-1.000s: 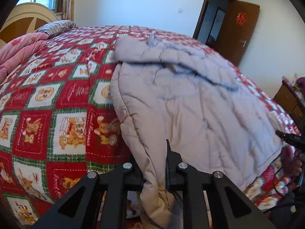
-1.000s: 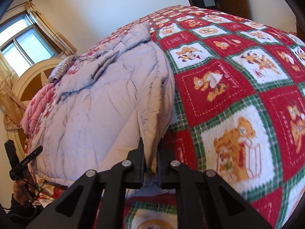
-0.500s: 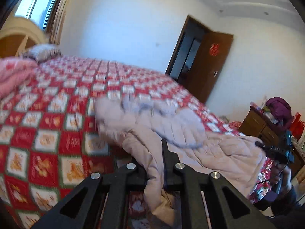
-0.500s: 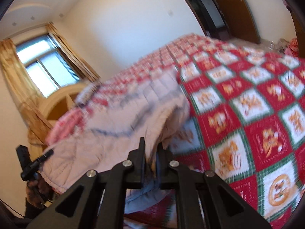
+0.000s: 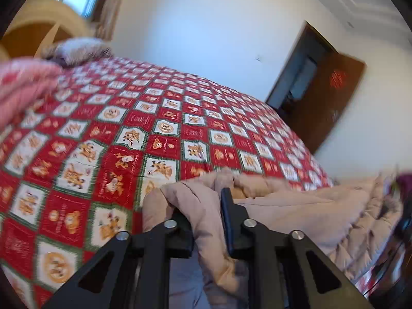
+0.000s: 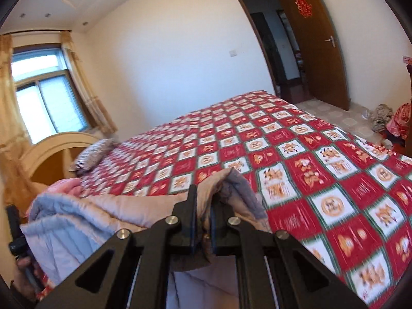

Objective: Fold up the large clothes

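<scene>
Here, both claws, left (image 5: 206,221) and right (image 6: 203,221), clamped on quilted coat (image 5: 296,206); no legible writing.

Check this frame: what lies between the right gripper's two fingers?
A bunched fold of the padded coat fills the right gripper, pinched tight, in the right wrist view.
</scene>
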Motion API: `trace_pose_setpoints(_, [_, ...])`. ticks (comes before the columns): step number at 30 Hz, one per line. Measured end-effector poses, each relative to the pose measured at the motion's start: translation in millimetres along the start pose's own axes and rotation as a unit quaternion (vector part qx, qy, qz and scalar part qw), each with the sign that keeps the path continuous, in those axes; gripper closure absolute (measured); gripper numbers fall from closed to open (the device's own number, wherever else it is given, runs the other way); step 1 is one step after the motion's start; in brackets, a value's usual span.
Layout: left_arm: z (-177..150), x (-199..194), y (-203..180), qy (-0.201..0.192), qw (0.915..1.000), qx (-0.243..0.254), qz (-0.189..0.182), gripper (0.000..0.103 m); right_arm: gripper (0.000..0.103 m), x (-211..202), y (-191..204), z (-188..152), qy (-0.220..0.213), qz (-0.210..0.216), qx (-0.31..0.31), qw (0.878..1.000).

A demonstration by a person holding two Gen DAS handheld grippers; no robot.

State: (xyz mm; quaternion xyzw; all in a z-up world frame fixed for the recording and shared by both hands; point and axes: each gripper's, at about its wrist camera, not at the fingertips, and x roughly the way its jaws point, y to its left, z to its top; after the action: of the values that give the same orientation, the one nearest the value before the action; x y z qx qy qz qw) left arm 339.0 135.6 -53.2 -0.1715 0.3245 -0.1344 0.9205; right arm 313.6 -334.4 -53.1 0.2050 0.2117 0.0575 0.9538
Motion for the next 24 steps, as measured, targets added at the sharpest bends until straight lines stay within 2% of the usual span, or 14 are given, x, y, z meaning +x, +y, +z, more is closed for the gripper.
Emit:
trace_pose_setpoints(2, [12, 17, 5, 0.003, 0.9998, -0.022, 0.000, 0.068, 0.093, 32, -4, 7, 0.006, -0.017, 0.012, 1.000])
trace_pose_setpoints(6, [24, 48, 10, -0.001, 0.9987, -0.050, 0.003, 0.023, 0.089, 85, -12, 11, 0.029, -0.053, 0.009, 0.998])
trace_pose_setpoints(7, [26, 54, 10, -0.002, 0.9986, -0.051, 0.014, 0.011, 0.085, 106, -15, 12, 0.038, -0.062, 0.012, 0.997])
trace_pose_setpoints(9, [31, 65, 7, -0.022, 0.9963, -0.029, 0.078, 0.002, 0.067, 133, -19, 12, 0.055, -0.061, 0.025, 0.996])
trace_pose_setpoints(10, [33, 70, 5, -0.031, 0.9942, -0.013, 0.102, 0.002, 0.061, 143, -19, 11, 0.062, -0.061, 0.028, 0.996])
trace_pose_setpoints(12, [33, 79, 5, -0.034, 0.9907, -0.001, 0.132, 0.002, 0.026, 159, -15, 10, 0.064, -0.067, 0.019, 0.995])
trace_pose_setpoints(13, [30, 81, 3, -0.033, 0.9894, 0.005, 0.141, 0.002, 0.022, 162, -13, 11, 0.055, -0.066, 0.013, 0.996])
trace_pose_setpoints(16, [18, 77, -16, -0.054, 0.9819, 0.053, 0.174, 0.002, 0.021, 161, 4, 8, 0.046, -0.068, -0.016, 0.997])
trace_pose_setpoints(17, [10, 74, -30, -0.068, 0.9764, 0.084, 0.187, 0.002, 0.021, 157, 15, 3, 0.045, -0.073, -0.035, 0.996])
trace_pose_setpoints(19, [1, 76, -49, -0.083, 0.9691, 0.122, 0.198, 0.002, 0.019, 148, 36, -11, 0.049, -0.068, -0.071, 0.994])
trace_pose_setpoints(20, [-4, 79, -61, -0.089, 0.9649, 0.147, 0.199, 0.002, 0.015, 147, 46, -19, 0.051, -0.065, -0.085, 0.993])
trace_pose_setpoints(22, [-10, 92, -76, -0.088, 0.9569, 0.186, 0.205, 0.002, 0.009, 138, 76, -44, 0.049, -0.062, -0.139, 0.987])
trace_pose_setpoints(23, [-12, 105, -82, -0.080, 0.9503, 0.206, 0.219, 0.002, 0.009, 143, 85, -53, 0.051, -0.065, -0.161, 0.983])
trace_pose_setpoints(24, [-12, 115, -81, -0.072, 0.9475, 0.212, 0.229, 0.002, 0.009, 149, 95, -62, 0.058, -0.069, -0.190, 0.978])
